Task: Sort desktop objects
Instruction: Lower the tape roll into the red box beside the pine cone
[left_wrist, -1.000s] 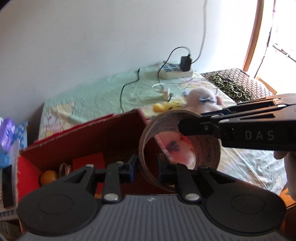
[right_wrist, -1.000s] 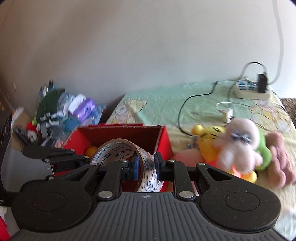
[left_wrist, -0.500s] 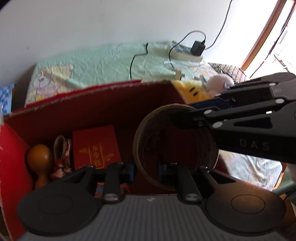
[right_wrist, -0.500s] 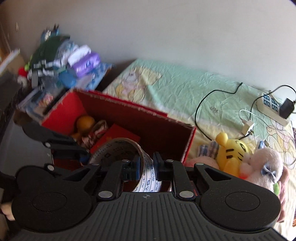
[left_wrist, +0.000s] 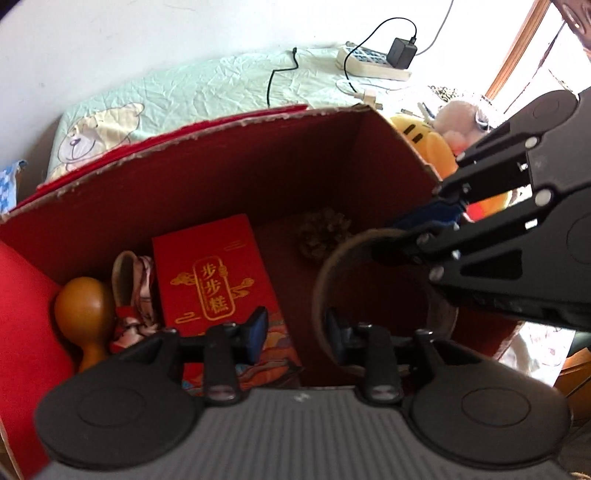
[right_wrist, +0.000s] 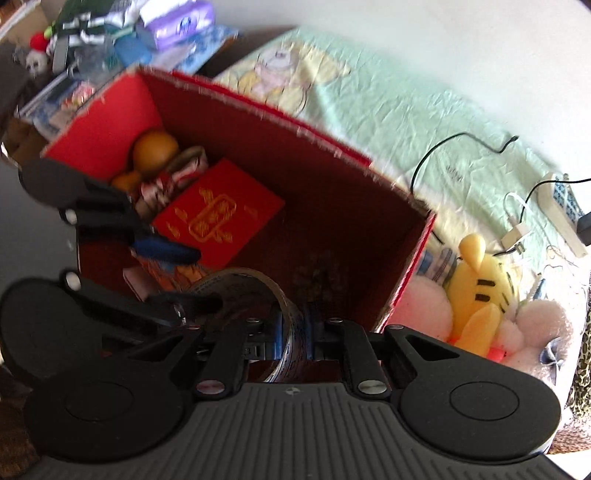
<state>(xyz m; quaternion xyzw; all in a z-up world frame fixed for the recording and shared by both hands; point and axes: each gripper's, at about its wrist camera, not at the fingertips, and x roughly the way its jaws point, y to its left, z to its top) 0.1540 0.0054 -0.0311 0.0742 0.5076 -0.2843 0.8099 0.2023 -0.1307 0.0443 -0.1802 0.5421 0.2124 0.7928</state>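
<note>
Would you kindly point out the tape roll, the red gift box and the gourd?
tape roll (left_wrist: 320, 280), left wrist view, left rim.
red gift box (left_wrist: 212, 273), left wrist view, gold label.
gourd (left_wrist: 84, 301), left wrist view, round bulb.

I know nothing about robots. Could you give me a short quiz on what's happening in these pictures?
1. True or false: the right claw is shut on the tape roll.
2. What is the roll being held over? A: a red cardboard box; B: a kitchen sink; C: an open drawer.
3. Name the rounded orange-brown thing at the end of the box, on the far side of the cloth bundle from the red packet.

Key: 1 true; 2 A; 3 a gourd.
</note>
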